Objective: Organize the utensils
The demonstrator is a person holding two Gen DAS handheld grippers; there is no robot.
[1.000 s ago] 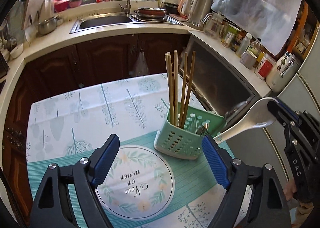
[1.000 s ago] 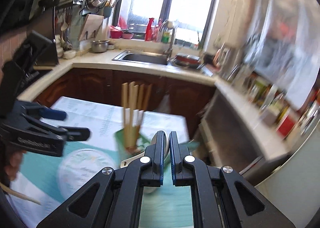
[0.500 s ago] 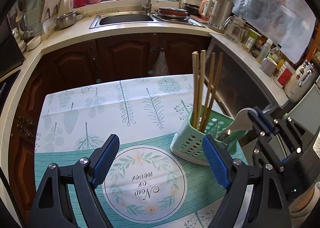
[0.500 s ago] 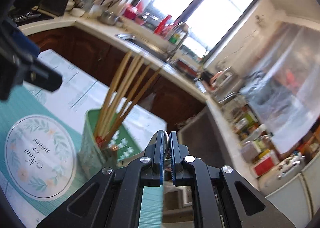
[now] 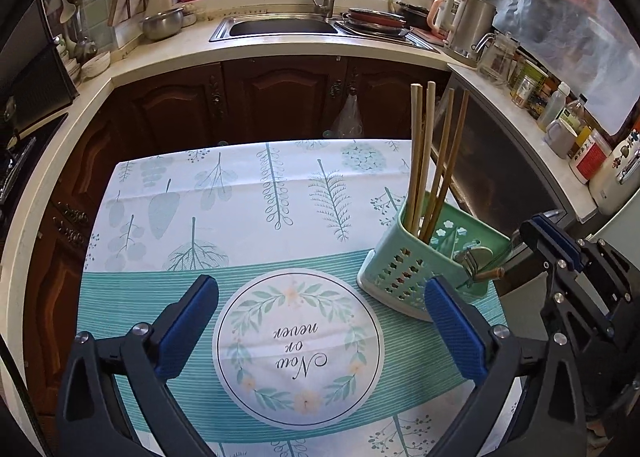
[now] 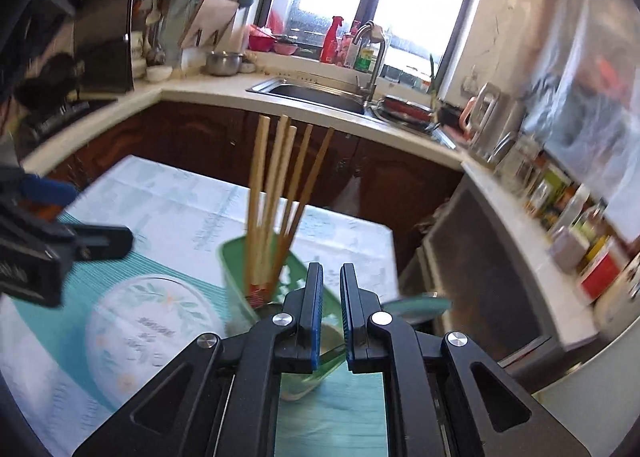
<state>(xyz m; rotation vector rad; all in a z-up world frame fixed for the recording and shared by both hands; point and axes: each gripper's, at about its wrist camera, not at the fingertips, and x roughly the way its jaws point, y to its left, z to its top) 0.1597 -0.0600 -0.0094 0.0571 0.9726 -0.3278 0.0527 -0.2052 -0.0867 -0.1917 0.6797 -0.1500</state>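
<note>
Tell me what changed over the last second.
The right gripper came down to the green caddy and parted its jaws slightly; the white spoon it carried no longer shows in them. The left gripper opened wider, empty. Chopsticks and caddy stayed put.

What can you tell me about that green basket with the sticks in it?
The green basket is a pale mint plastic utensil holder with rows of small holes in its side and little white flowers printed on the inside wall. It stands upright near the right edge of the tablecloth. Its left compartment holds wooden chopsticks that lean and stick up tall. Its right compartment holds metal utensils. Neither gripper touches it, as far as shows.
</note>
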